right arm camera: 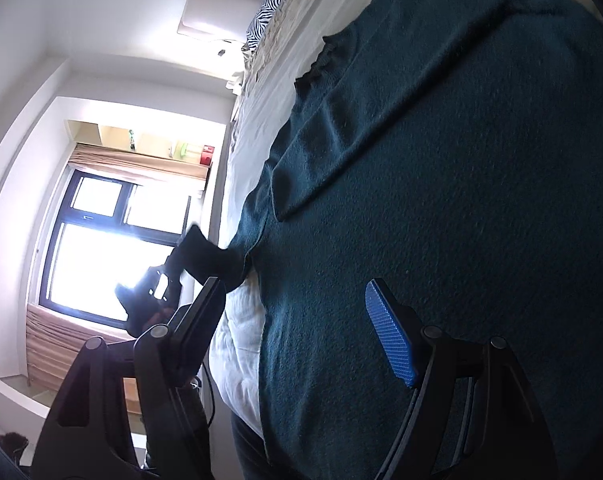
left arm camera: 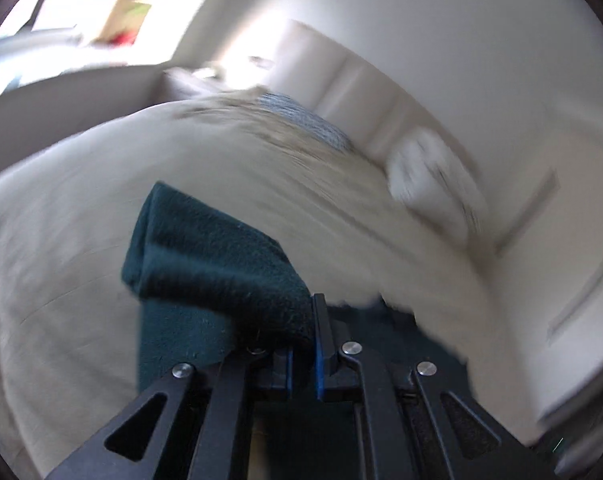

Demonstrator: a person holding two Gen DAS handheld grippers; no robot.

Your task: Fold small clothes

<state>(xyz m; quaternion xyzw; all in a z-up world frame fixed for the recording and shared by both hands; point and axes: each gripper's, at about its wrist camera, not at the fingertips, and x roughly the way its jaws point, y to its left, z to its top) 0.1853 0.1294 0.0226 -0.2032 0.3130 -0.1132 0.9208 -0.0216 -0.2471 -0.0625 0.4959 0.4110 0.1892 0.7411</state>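
Observation:
A dark teal knitted sweater lies spread on a bed with a cream sheet. My right gripper hovers open just above the sweater's body, its blue pad bare and nothing between the fingers. In the left wrist view my left gripper is shut on a bunched edge of the sweater, which drapes over the left finger. The right wrist view shows that left gripper off the bed's edge, with the sweater's sleeve stretched out to it. The left view is blurred.
A zebra-print pillow and a padded headboard stand at the bed's far end. A white pillow lies by the wall. A bright window with a shelf over it faces the bed's side.

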